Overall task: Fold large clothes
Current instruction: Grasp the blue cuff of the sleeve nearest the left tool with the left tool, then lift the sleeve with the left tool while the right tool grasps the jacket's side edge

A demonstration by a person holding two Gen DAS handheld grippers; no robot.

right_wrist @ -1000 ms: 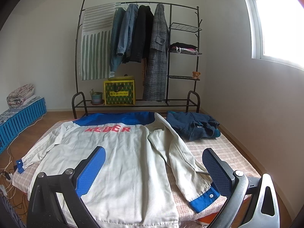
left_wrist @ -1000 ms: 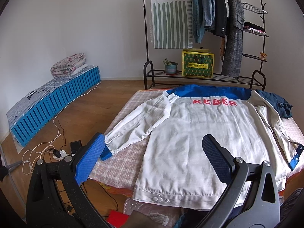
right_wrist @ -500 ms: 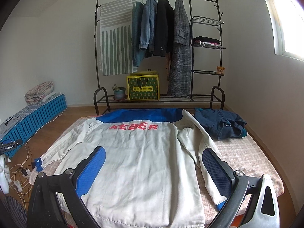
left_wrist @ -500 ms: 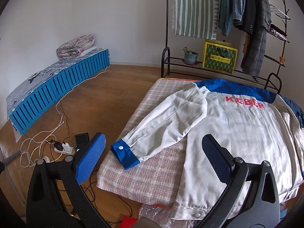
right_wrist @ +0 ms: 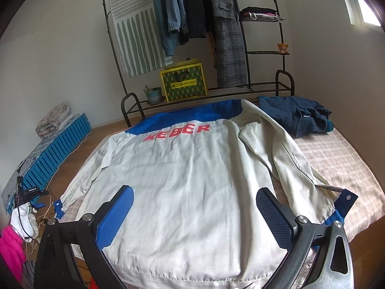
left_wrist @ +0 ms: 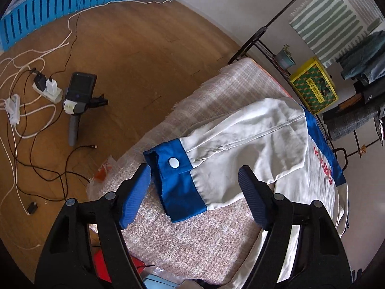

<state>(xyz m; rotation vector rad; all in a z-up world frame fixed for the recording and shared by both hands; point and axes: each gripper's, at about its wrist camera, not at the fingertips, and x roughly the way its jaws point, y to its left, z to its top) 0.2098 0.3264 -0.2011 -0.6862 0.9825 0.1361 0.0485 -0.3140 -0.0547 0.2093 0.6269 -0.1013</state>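
A white jacket (right_wrist: 190, 175) with a blue yoke and red lettering lies back-up on the checked bed cover (right_wrist: 341, 154). Its left sleeve ends in a blue cuff (left_wrist: 175, 180) with a white snap, lying flat near the bed's corner. My left gripper (left_wrist: 195, 192) hovers just over that cuff, which sits between its fingers; the jaws are closing and the pads do not touch the cloth. My right gripper (right_wrist: 192, 214) stands open above the jacket's lower back, near the hem. The right sleeve's blue cuff (right_wrist: 344, 202) lies at the bed's right edge.
A folded dark blue garment (right_wrist: 298, 115) lies at the bed's far right. Cables, a power strip (left_wrist: 45, 89) and a handheld device (left_wrist: 77, 98) litter the wooden floor on the left. A clothes rack (right_wrist: 204, 24) stands behind the bed, a blue slatted platform (right_wrist: 57, 151) along the left wall.
My left gripper swung left and down, rolling, from above the jacket's hem to right over the left cuff, and its jaws narrowed. My right gripper sank slightly toward the jacket's back.
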